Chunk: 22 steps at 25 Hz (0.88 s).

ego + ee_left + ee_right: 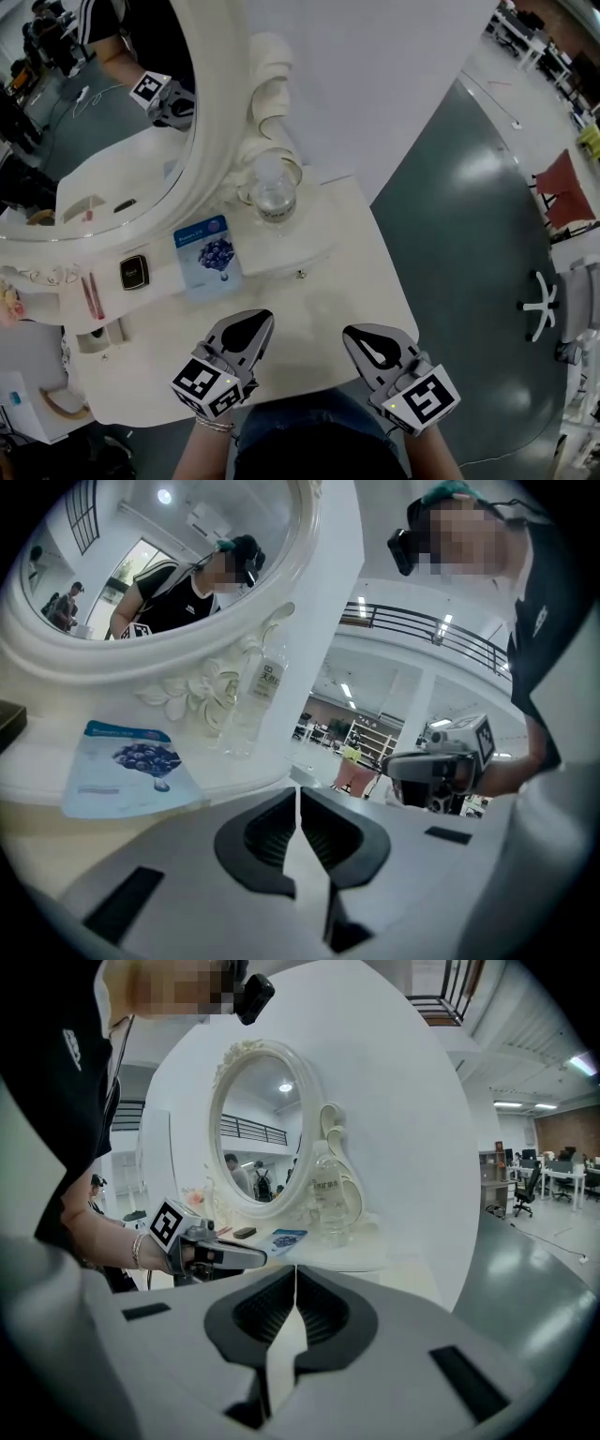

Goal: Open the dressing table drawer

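Clenched and empty, the left gripper (pixel 255 323) and right gripper (pixel 358 337) hover; the drawer knob (pixel 300 274) sits at the right one's eleven o'clock. Unless they part, they'd likely butt that tiny knob, not catch it.

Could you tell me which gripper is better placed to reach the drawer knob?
Probably left: the left gripper sits slightly nearer the knob than the right gripper; both are shut, empty.

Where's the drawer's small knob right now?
Head view, centre: the small knob sits just below the clear bottle, right of the blue packet.
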Each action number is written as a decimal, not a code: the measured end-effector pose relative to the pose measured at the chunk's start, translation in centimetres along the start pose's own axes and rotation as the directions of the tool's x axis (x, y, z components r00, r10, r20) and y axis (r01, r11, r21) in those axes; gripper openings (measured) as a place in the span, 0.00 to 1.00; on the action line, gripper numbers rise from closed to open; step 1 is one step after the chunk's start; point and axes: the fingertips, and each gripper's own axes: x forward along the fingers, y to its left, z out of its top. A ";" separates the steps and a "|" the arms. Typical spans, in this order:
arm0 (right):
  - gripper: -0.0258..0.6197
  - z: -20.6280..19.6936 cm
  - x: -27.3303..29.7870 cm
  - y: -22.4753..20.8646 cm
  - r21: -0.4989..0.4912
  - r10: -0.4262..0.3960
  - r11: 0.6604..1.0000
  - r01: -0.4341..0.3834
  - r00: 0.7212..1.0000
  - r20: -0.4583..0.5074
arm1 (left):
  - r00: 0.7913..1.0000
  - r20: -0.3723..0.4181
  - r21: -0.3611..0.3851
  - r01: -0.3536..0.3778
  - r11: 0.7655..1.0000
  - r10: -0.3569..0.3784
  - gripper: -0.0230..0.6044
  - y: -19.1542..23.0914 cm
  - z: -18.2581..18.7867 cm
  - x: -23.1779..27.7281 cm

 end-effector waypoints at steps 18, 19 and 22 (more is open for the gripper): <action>0.07 -2.5 1.0 0.5 0.080 0.007 0.997 -0.004 0.999 -0.032 | 0.995 -0.089 -0.036 0.050 0.998 -0.053 0.14 0.9 -3.8 6.0; 0.07 -2.5 1.0 0.4 0.085 0.005 0.996 -0.002 1.000 -0.031 | 0.994 -0.094 -0.038 0.046 0.998 -0.050 0.17 1.0 -3.9 6.3; 0.07 -2.7 1.1 0.2 0.099 0.000 0.995 0.003 1.000 -0.027 | 0.992 -0.118 -0.039 0.036 0.999 -0.040 0.23 1.1 -4.5 7.1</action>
